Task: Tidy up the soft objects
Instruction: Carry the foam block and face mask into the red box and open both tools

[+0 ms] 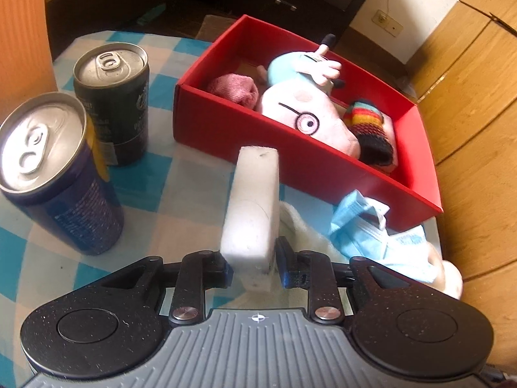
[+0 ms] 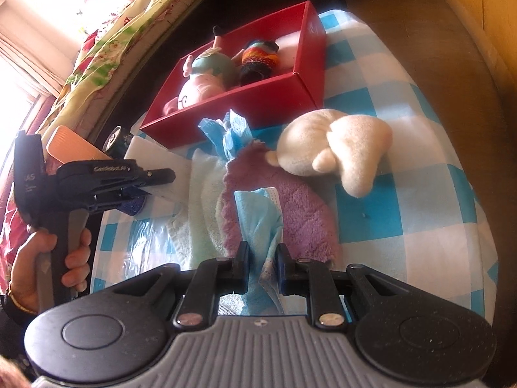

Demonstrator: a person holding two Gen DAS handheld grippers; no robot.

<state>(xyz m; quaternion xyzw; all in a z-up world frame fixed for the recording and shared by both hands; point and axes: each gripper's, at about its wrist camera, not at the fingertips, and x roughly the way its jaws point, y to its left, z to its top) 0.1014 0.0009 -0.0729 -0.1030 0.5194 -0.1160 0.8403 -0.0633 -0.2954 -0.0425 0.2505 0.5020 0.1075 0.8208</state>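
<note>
Left of the open red cardboard box (image 1: 226,129) stand two aluminium drink cans, one dark blue (image 1: 64,187), one dark green (image 1: 119,110); their print is too blurred to read. The left tongs (image 1: 255,258) clamp a white foam block (image 1: 255,203) before the box. Inside lie a pink pig plush (image 1: 310,119) and a striped knitted piece (image 1: 368,126). The right tongs (image 2: 261,265) pinch a crumpled light-blue face mask (image 2: 258,207) on the checked tabletop (image 2: 404,194) below the box. The left tool reads "CenRobot.AI".
</note>
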